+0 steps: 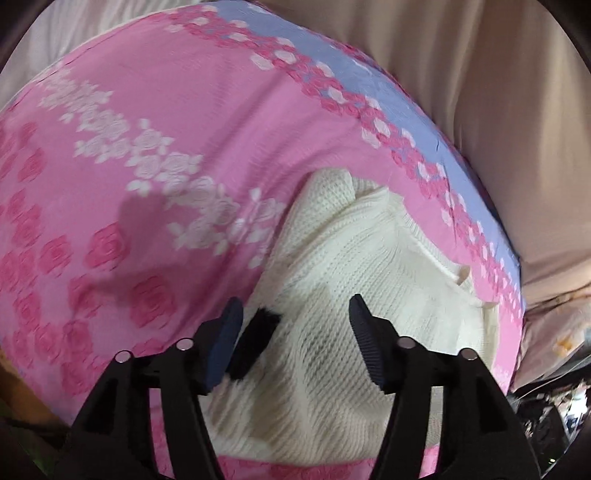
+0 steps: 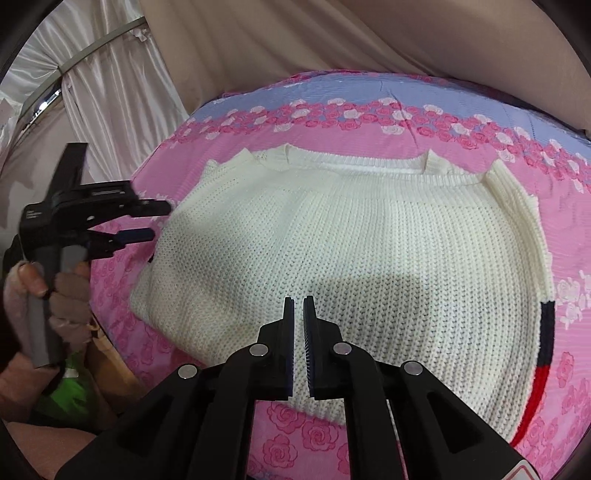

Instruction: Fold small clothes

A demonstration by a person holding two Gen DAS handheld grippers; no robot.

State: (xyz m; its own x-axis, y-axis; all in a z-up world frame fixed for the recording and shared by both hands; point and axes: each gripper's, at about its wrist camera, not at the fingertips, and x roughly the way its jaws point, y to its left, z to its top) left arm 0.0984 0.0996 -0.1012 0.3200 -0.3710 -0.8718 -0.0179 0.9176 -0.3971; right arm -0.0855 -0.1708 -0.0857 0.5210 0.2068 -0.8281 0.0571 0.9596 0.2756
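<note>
A cream knitted sweater (image 2: pixel 351 251) lies flat on a pink rose-patterned bed sheet (image 2: pixel 314 435), neckline away from me, with a black and red stripe (image 2: pixel 546 354) along its right edge. My right gripper (image 2: pixel 298 306) is shut and empty, hovering above the near middle of the sweater. My left gripper (image 2: pixel 157 221) is open at the sweater's left edge, held in a hand. In the left wrist view the left gripper (image 1: pixel 295 310) is open above the sweater (image 1: pixel 351 280), with a dark stripe patch (image 1: pixel 255 343) beside its left finger.
A blue band with roses (image 2: pixel 332 96) borders the far side of the sheet. Beige curtain (image 2: pixel 295 33) hangs behind the bed, white drapes (image 2: pixel 107 88) at far left. Cluttered items (image 1: pixel 546 424) sit off the bed's edge in the left wrist view.
</note>
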